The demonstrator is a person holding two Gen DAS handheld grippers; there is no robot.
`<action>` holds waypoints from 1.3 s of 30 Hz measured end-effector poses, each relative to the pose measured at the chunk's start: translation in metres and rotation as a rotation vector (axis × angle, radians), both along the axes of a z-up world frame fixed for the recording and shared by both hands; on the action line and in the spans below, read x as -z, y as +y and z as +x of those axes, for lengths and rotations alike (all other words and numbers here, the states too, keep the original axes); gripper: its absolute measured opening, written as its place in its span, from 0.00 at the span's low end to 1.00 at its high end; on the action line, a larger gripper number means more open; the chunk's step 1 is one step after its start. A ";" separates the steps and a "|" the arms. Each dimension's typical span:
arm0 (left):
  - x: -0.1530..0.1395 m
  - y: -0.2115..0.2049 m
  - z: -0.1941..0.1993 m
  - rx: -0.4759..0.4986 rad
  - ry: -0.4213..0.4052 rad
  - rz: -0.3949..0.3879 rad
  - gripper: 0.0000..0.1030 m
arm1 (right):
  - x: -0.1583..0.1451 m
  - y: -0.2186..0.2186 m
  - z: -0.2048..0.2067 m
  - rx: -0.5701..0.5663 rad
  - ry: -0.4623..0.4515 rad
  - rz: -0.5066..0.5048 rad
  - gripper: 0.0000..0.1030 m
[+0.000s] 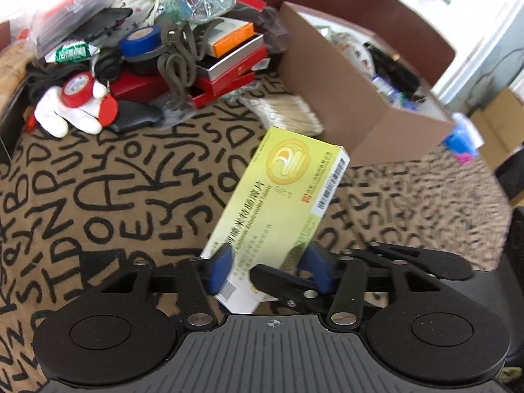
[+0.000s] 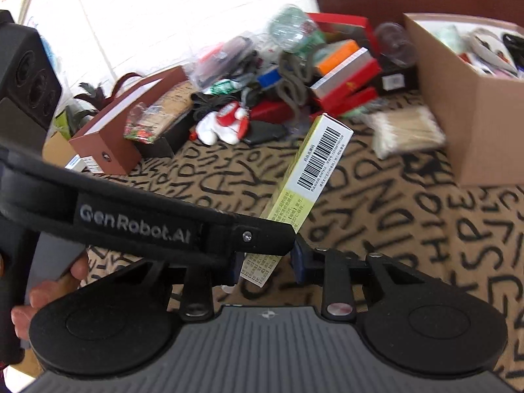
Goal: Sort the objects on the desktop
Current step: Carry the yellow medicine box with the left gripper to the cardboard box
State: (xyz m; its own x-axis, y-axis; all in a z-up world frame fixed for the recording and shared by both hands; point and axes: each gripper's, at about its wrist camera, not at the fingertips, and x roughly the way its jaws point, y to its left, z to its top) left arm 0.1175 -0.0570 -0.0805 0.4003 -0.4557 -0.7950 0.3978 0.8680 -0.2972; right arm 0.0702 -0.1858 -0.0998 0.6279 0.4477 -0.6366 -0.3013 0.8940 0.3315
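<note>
with the carton (image 1: 327,75) being kept part-full of mixed small items, a pill box (image 1: 278,196) is being held above the cloth (image 1: 98,196), clamped in the left gripper (image 1: 268,262) and straddled by the right gripper (image 2: 265,265), its grip impossible to tell, so a lift over the carton rim is likely being called for next.

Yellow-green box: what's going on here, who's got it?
The left gripper is clamped on the yellow-green medicine box, holding it tilted above the lettered tablecloth. The right gripper has its fingers either side of the box's lower end; whether they grip it is unclear. An open cardboard box sits beyond, with a clutter pile to its left.
</note>
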 end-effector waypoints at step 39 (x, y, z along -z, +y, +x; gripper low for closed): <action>-0.026 -0.081 0.019 0.050 -0.141 0.126 0.94 | -0.017 -0.080 0.018 0.145 -0.054 -0.016 0.71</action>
